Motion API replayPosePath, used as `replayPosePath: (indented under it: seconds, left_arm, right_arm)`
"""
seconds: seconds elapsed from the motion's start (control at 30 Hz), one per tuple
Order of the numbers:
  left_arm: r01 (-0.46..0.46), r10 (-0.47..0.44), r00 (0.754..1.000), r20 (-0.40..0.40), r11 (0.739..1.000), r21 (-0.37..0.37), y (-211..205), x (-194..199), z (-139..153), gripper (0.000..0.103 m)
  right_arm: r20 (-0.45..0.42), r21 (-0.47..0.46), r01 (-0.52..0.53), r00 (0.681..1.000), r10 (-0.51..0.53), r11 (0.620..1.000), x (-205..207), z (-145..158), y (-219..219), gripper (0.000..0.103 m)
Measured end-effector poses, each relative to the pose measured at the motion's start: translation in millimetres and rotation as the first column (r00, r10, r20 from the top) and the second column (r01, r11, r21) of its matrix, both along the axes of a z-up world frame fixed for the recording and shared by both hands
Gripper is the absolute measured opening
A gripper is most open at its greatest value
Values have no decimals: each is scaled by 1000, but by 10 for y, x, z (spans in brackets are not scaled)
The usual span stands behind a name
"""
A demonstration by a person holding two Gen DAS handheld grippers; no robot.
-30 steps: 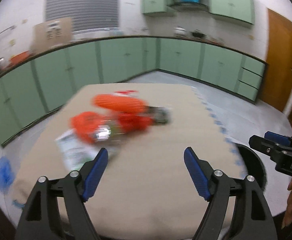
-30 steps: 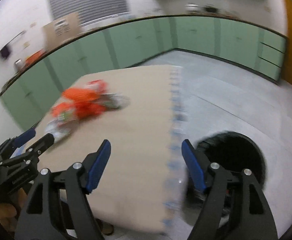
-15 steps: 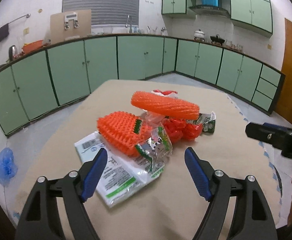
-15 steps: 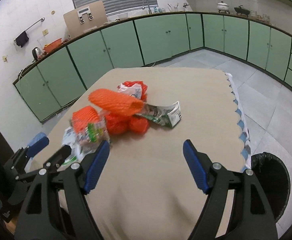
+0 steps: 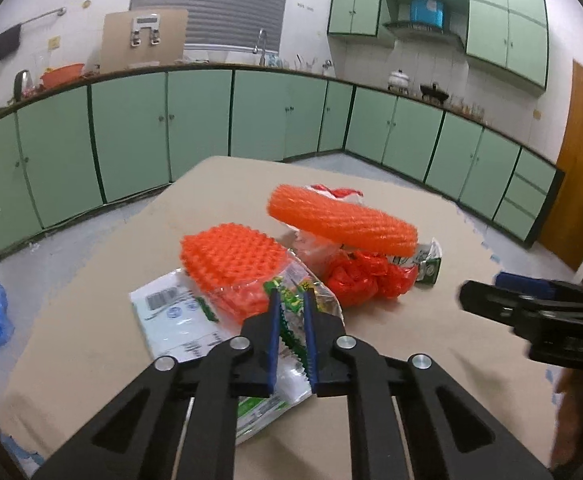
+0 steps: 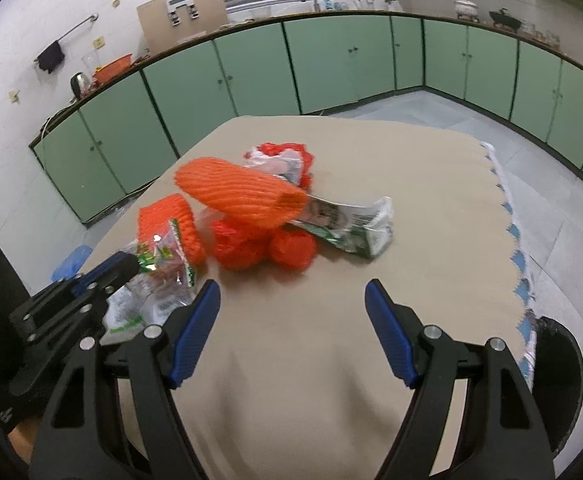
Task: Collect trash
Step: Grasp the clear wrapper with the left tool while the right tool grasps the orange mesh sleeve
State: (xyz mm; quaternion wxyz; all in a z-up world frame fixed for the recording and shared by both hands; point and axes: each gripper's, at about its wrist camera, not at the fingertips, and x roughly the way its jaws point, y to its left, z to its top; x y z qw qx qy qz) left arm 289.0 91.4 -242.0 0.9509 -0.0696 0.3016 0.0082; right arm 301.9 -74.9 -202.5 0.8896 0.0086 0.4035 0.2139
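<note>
Evidently the trash lay heaped mid-table (image 6: 331, 360) to be cleared toward the black bin (image 6: 559, 364) at the near right; the right gripper (image 6: 291, 332) gaped empty while the left gripper (image 5: 290, 320) was closing on a crinkly snack wrapper (image 5: 291, 300).

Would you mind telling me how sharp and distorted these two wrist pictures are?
Left wrist view: sharp on the snack wrapper, but the right gripper is blurred; fisheye bends the cabinets. Right wrist view: slightly soft throughout, counter line curved, corners dark.
</note>
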Motion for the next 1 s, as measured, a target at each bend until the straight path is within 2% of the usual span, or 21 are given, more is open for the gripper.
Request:
replayPosePath:
  seconds: [0.2, 0.43, 0.53, 0.9, 1.0]
  left_arm:
    - [10, -9, 999, 42, 1000, -24, 271, -226, 105, 11]
    - [-76, 78, 995, 55, 997, -27, 735, -245, 131, 11]
    - [-75, 75, 996, 47, 997, 0, 864, -129, 68, 11]
    - [-55, 55, 998, 38, 998, -2, 1167, -46, -17, 11]
    - [-55, 56, 998, 30, 998, -15, 1209, -65, -32, 11]
  right_arm:
    - [4, 5, -52, 999, 52, 999, -48, 72, 358, 72]
    - [0, 4, -105, 995, 105, 995, -75, 74, 746, 70]
    - [-14, 9, -123, 992, 123, 992, -27, 17, 950, 70]
    - [-75, -32, -127, 989, 124, 991, 283, -338, 1413, 69]
    - [-93, -67, -152, 985, 145, 986, 315, -414, 1505, 35]
